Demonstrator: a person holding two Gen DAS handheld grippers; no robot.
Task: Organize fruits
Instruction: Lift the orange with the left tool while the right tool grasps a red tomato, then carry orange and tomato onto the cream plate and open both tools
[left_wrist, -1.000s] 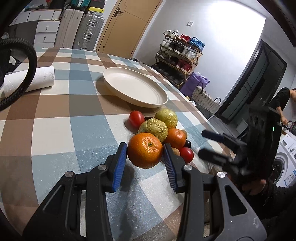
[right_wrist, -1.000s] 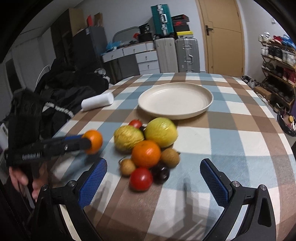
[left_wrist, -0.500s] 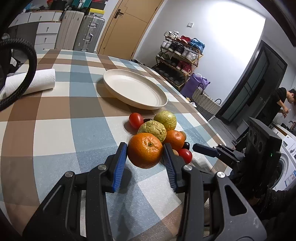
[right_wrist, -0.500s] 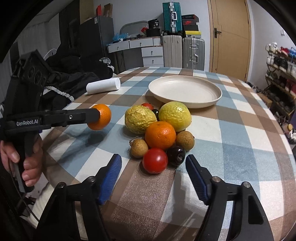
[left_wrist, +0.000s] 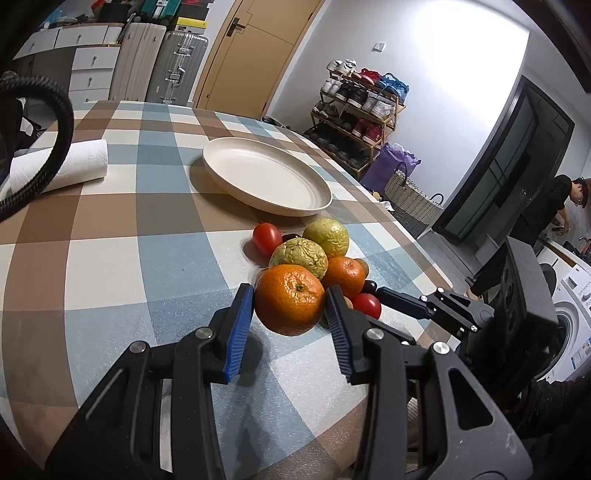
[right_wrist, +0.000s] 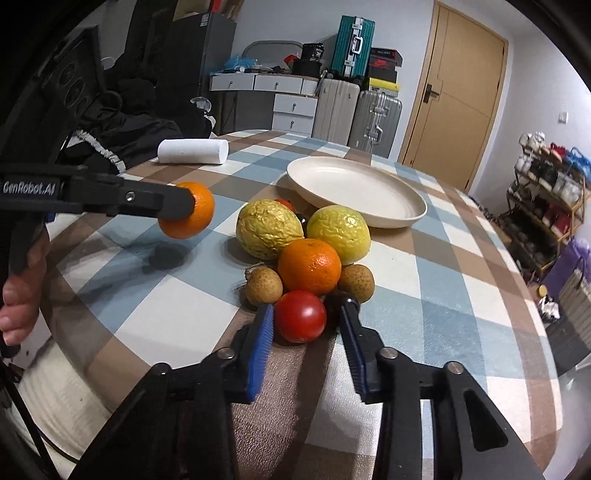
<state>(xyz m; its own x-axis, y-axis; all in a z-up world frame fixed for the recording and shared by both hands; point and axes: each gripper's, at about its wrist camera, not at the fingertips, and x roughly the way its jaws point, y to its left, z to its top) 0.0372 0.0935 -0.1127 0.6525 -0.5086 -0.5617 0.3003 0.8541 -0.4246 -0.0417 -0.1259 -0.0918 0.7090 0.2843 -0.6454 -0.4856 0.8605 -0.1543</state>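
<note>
Checked tablecloth (left_wrist: 110, 229), left tongs (left_wrist: 290, 312) gripping orange (left_wrist: 290, 299), right tongs (right_wrist: 306, 325) spread round tomato (right_wrist: 300, 315).

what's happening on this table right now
A person is sorting fruit with a handheld claw in each hand. The left claw is shut on an orange, held clear of the table with its shadow below. The right claw is open, its pads either side of a red tomato at the near edge of the fruit pile. The cream plate behind the pile holds nothing yet.

Orange (left_wrist: 290, 299) held aloft; remaining fruits (right_wrist: 309, 254) clustered beside empty cream plate (right_wrist: 413, 216).
</note>
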